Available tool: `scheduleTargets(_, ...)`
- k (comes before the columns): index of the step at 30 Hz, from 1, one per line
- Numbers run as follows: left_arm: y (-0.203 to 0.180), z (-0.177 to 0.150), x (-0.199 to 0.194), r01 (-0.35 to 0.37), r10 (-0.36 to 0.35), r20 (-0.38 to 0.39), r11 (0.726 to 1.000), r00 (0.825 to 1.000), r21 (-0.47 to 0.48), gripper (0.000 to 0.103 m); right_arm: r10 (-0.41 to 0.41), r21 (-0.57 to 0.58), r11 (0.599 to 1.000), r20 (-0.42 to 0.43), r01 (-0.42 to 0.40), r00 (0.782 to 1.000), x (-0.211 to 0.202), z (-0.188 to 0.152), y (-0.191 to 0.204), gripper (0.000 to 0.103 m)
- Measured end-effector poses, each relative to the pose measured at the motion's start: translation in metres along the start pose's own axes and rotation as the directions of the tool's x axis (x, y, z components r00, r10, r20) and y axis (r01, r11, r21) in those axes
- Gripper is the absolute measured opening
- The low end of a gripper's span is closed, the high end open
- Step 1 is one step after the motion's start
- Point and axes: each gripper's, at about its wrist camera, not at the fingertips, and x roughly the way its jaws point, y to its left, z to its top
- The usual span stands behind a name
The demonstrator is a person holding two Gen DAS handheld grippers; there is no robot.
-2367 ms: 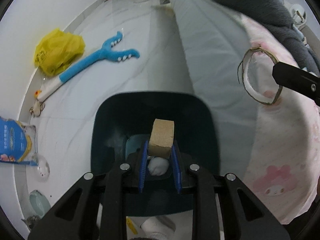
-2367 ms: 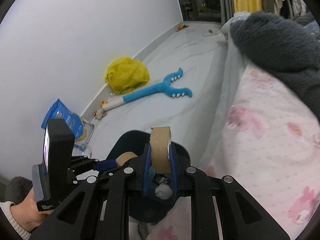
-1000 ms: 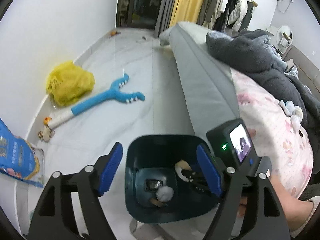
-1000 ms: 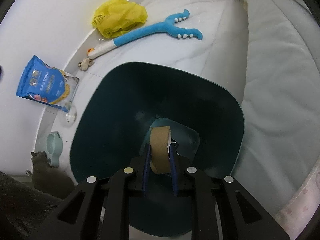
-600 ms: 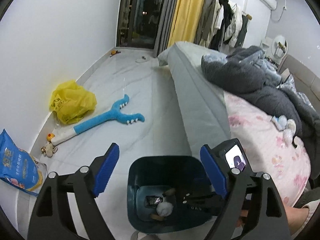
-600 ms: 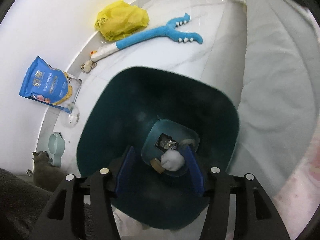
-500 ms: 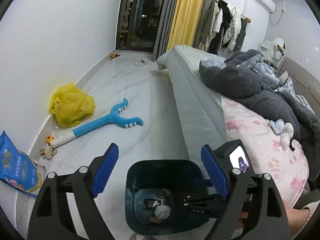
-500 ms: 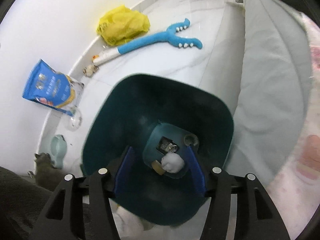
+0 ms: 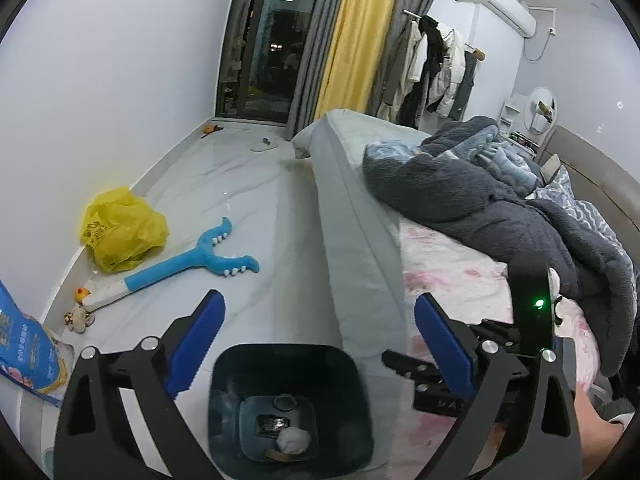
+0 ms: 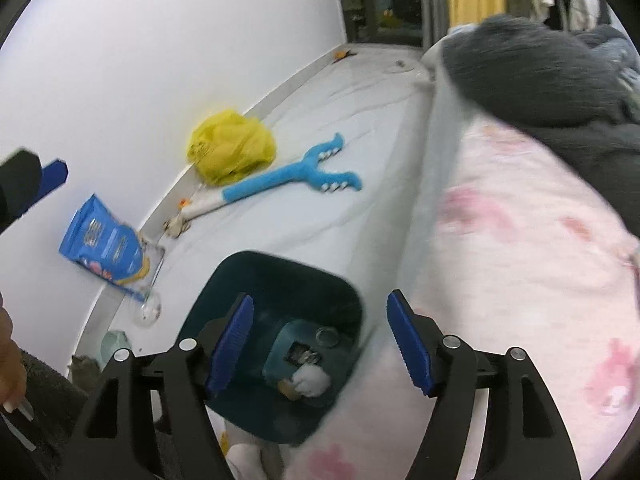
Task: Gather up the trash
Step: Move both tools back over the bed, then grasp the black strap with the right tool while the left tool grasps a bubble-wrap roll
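both the left gripper (image 9: pixel 316 344) and right gripper (image 10: pixel 320 344) are hanging wide open and empty above the bin (image 9: pixel 356 408) beside the bed's edge (image 9: pixel 360 264); next is probably finding more trash on the bed.

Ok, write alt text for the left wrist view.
The open left gripper hangs above a dark teal trash bin holding a white wad and scraps. Beyond lie a blue plush toy, a yellow bag and a bed.
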Motion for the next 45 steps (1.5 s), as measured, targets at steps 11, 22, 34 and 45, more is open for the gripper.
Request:
scheduleTargets(11,-0.065,0.007,0.007,0.064,-0.065,0.008,0.995,0.998,0.081,0.099,-0.109,0.035,0.994,0.125,0.106,0.986,-0.059,-0.009,-0.065,0.078)
scheduleTargets(22,-0.133,0.009,0.026,0.153,-0.151,-0.022,0.971,0.988,0.183,0.099,-0.238,0.074,0.971,0.194,0.227,0.952,-0.113,-0.035,-0.133,0.081)
scheduleTargets(34,-0.183,0.003,0.061,0.246,-0.233,-0.078,0.926,0.969,0.288,0.098,-0.287,0.187,0.949,0.182,0.254,0.940,-0.144,-0.072,-0.202,0.081)
scheduleTargets(45,-0.221,-0.007,0.102,0.352,-0.309,-0.173,0.863,0.935,0.363,0.097,-0.264,0.257,0.940,0.134,0.224,0.955,-0.140,-0.090,-0.241,0.070)
